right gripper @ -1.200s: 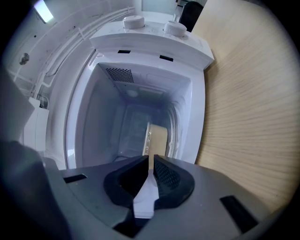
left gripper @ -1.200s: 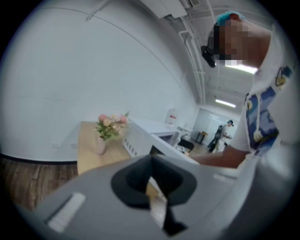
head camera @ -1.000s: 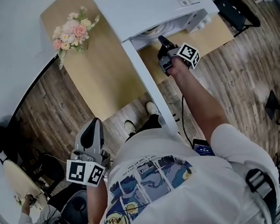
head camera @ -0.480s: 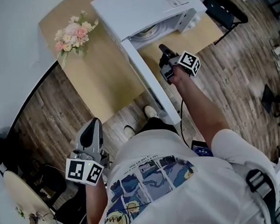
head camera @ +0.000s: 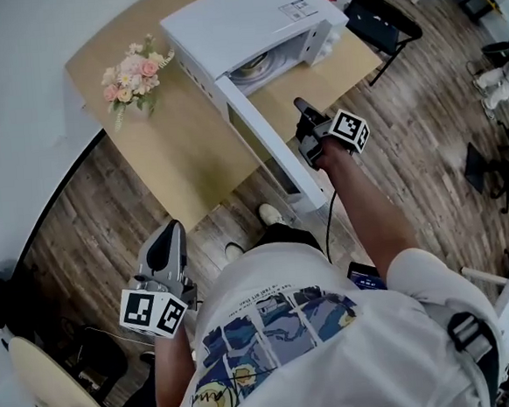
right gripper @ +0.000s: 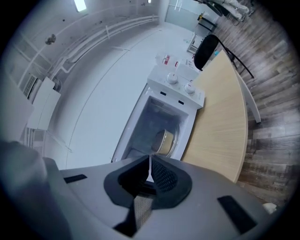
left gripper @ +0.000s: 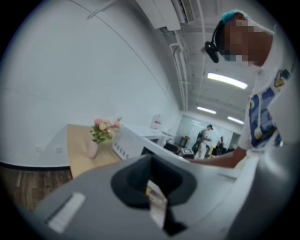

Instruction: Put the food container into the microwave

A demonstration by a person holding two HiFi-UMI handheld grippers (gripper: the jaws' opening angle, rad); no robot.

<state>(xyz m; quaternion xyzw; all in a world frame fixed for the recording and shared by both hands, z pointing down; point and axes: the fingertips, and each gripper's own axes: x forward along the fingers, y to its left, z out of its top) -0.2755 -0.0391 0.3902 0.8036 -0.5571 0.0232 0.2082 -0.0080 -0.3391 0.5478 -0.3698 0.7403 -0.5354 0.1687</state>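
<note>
The white microwave [head camera: 240, 19] stands on a wooden table [head camera: 180, 151] with its door [head camera: 263, 145] swung open towards me. The round food container [head camera: 257, 64] sits inside the cavity, and the right gripper view shows this container [right gripper: 165, 142] on the microwave's floor. My right gripper [head camera: 305, 115] hovers in front of the opening beside the door edge, shut, with nothing between its jaws [right gripper: 150, 161]. My left gripper [head camera: 166, 245] hangs low by my left side, away from the table, shut and empty [left gripper: 152, 161].
A vase of pink flowers [head camera: 130, 76] stands on the table left of the microwave. A black chair [head camera: 380, 17] stands at the table's right end. Wooden floor surrounds the table. People stand far off in the room [left gripper: 204, 140].
My right gripper has drawn back from the microwave opening towards me. The left gripper has stayed by my side.
</note>
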